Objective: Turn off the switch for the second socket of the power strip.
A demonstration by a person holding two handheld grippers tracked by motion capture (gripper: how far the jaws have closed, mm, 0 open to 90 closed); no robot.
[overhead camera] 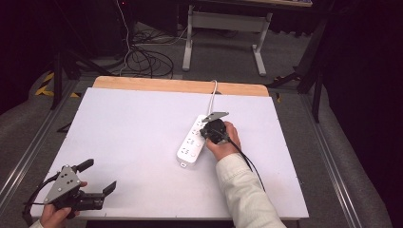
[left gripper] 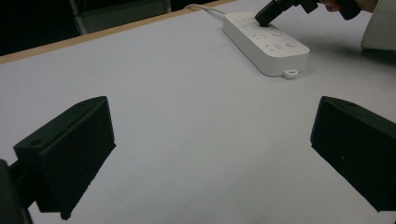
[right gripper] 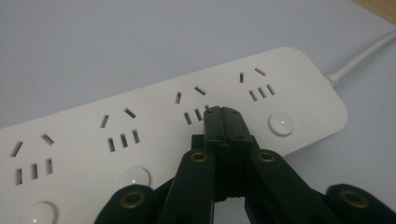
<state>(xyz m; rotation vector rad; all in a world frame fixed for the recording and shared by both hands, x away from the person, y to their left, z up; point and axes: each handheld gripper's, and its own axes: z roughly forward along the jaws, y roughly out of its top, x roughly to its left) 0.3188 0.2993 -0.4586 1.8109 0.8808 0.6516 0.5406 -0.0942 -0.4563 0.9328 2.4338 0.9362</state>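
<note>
1. The right gripper has its jaws pressed fully together, holding nothing, its tip resting on the power strip near mid-table, right of centre — between two round buttons.
2. The tip could slide off target on that smooth plastic, or a hard push could shove the light strip across the table.
3. The left gripper sits wide open and empty at the near left corner.
4. The strip is glossy white with rounded ends; the tabletop is matte and pale.

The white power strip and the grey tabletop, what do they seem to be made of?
White power strip: probably moulded plastic, smooth satin, with rounded corners and crisp socket slots. Grey tabletop: a matte sheet, perhaps laminate or board, over wood; a pale wooden edge shows at the far side.
</note>
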